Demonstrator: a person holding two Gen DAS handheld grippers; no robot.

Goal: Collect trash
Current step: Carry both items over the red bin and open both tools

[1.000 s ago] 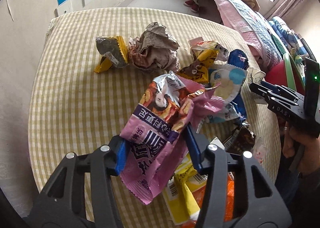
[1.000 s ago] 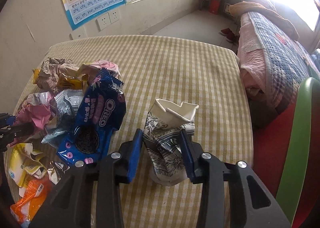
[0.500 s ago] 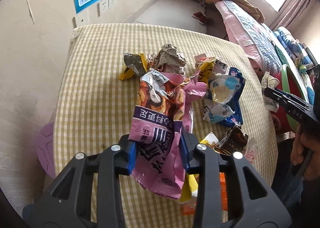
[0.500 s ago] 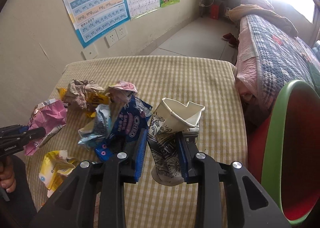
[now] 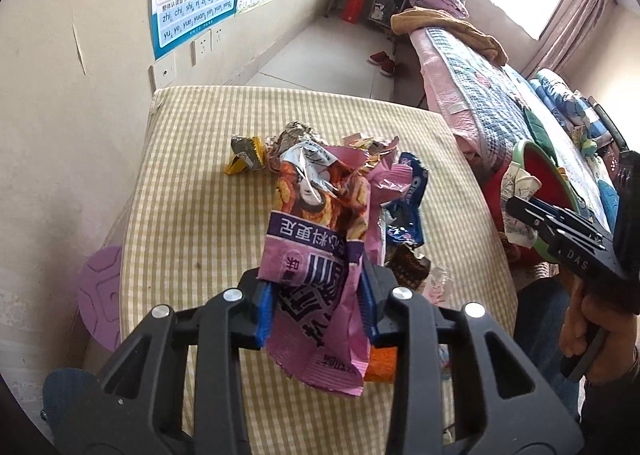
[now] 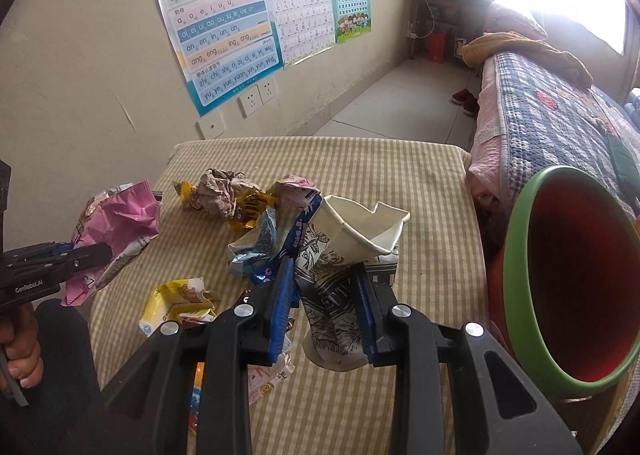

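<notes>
Between our left gripper's [image 5: 316,305] blue pads sits the pink snack wrapper [image 5: 316,255], pinched tight around its lower half, with its torn silver mouth standing up beyond the fingertips and its bottom edge hanging below them. A second ago the jaws stood wider around this wrapper as it lay on the pile; now they have closed on it, and we have lifted it clear of the checked tablecloth [image 5: 192,199], which looks smaller and farther below than before. Our right gripper [image 6: 326,297] is likewise clamped on the crushed paper cup [image 6: 352,255], its flattened white rim poking up past the fingers and its base below them; that grip was already tight a second ago, and the cup too has risen off the cloth. From the right wrist view we see the pink wrapper held in the air to the left, above the table's near left edge. Left behind on the cloth are the blue Oreo wrapper [image 5: 404,207], the yellow packet [image 6: 176,303] nearer to us, and the crumpled brown paper [image 6: 218,195] with a yellow foil wrapper [image 5: 246,157] farther back. Just right of the cup, beside the table, stands the green-rimmed red bin [image 6: 568,275], which has come much more fully into view. Beyond the table lie the wall posters [image 6: 224,27] and the bed [image 6: 560,115].
</notes>
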